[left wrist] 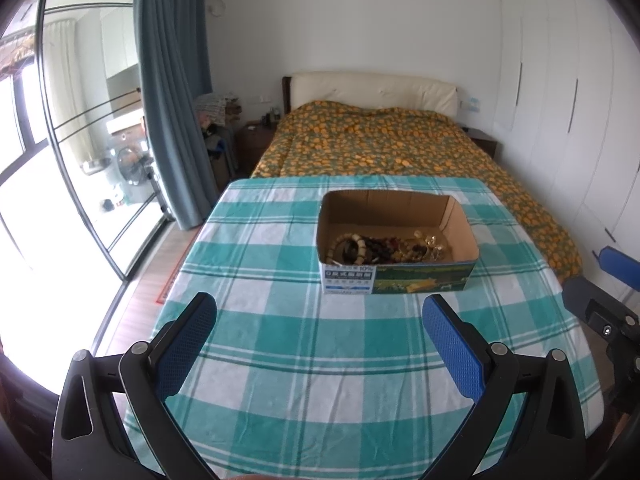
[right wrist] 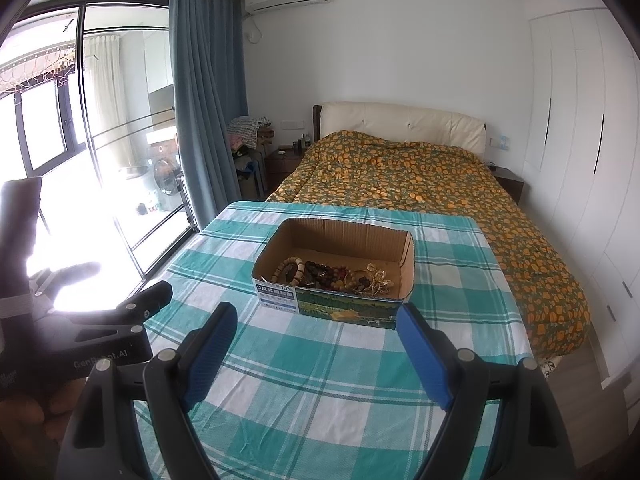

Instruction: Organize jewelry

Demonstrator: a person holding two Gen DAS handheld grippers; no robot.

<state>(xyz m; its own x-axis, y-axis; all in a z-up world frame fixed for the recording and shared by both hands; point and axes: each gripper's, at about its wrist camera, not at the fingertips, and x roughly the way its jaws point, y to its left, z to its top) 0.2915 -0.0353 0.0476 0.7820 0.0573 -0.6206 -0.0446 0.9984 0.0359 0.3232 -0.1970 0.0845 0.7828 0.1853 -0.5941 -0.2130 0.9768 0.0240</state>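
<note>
Jewelry point(left wrist: 384, 247) lies in a heap on the floor of an open cardboard box point(left wrist: 460, 220), gathered against the box's near wall; pale bead bracelets point(right wrist: 290, 270) sit at the left end of the heap, dark and reddish bead strands point(right wrist: 332, 273) in the middle, a tangle of gold-coloured chain point(right wrist: 378, 278) at the right; the far half of the box floor is bare; the box's outer near wall carries a white printed label and a green landscape picture. The box stands on a table covered by a teal-and-white checked cloth point(left wrist: 280, 320), toward the cloth's far edge. Short of the box, over bare cloth, the left gripper point(left wrist: 320, 340) hangs with its blue-padded jaws spread wide and nothing between them; the right gripper point(right wrist: 316, 356) hangs likewise, jaws wide apart and empty, its right fingertip close to the box's near right corner, though whether it touches I cannot tell. Beyond the box a bed point(right wrist: 400, 176) with an orange-patterned cover meets the table's far edge; left of the box hang a blue curtain point(right wrist: 204, 92) and glass sliding doors point(right wrist: 100, 128); right of it runs a white wardrobe point(right wrist: 580, 140).
</note>
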